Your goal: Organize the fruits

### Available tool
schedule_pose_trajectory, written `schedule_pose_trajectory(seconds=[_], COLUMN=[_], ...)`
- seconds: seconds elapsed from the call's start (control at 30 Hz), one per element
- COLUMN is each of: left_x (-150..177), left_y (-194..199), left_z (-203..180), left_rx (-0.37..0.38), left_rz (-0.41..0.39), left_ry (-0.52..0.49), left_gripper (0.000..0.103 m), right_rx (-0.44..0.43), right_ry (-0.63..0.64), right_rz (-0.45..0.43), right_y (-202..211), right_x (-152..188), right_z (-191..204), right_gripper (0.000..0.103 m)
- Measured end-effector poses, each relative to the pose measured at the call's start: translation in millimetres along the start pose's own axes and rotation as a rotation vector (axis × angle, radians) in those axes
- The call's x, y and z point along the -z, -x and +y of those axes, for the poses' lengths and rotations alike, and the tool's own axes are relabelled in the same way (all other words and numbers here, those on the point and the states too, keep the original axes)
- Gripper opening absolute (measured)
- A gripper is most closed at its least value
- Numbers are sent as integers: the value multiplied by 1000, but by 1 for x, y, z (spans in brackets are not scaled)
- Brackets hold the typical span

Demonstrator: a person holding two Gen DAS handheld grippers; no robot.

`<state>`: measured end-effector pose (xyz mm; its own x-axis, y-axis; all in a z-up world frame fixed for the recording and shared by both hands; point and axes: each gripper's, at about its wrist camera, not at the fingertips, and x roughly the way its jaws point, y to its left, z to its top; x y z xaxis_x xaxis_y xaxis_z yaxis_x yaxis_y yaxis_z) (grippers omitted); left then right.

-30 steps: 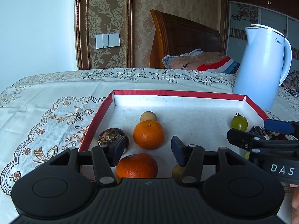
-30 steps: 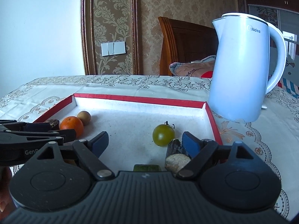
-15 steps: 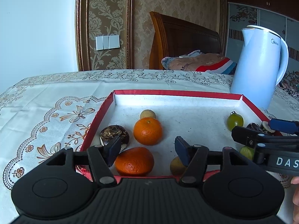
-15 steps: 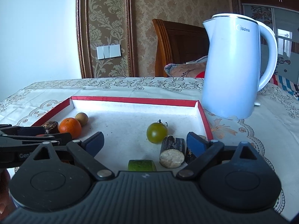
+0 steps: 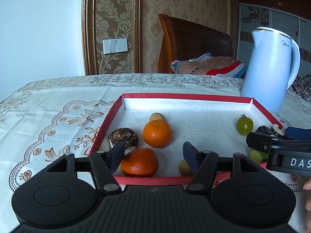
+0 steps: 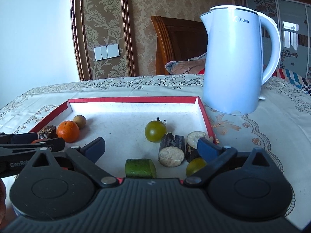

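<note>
A: Sorted yet?
B: Looks nearly done: 2 oranges (image 5: pixel 157 134) grouped left in the red tray (image 5: pixel 175 96), tomatoes (image 6: pixel 155 131) right.
A: Fingers?
B: Both sets just opening, apart, holding nothing.

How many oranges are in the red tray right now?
2. The far orange sits left of the middle of the red tray; the near orange lies by the front rim. None seems hidden.

We see table (image 5: pixel 58 104) under cream embroidered floral tablecloth (image 6: pixel 262 128). Directly on it: shallow red-rimmed white-lined cardboard tray (image 5: pixel 186 96); pale blue plastic electric kettle (image 6: pixel 235 62) just beside tray's far right corner.
</note>
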<state>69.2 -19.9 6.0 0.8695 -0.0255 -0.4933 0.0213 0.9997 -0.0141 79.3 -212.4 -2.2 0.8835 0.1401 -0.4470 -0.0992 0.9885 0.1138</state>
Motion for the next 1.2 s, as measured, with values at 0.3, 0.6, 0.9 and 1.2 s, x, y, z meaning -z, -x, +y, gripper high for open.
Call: schedule_pose_trajectory(seconds=[0.3, 0.6, 0.9, 1.2], left_x=[8, 21, 25, 27], left_y=[19, 40, 42, 42], left_z=[1, -1, -1, 5], left_rx=[31, 64, 59, 49], left_rz=[1, 12, 29, 51], left_ry=[6, 10, 13, 47], left_gripper=[73, 73, 73, 73], right_rx=[-17, -53, -79, -84], right_ry=[-34, -61, -53, -49], right_rz=[-5, 7, 8, 17], right_y=[19, 35, 47, 47], right_x=[8, 18, 26, 27], right_z=[-4, -6, -2, 0], right_gripper=[103, 103, 103, 103])
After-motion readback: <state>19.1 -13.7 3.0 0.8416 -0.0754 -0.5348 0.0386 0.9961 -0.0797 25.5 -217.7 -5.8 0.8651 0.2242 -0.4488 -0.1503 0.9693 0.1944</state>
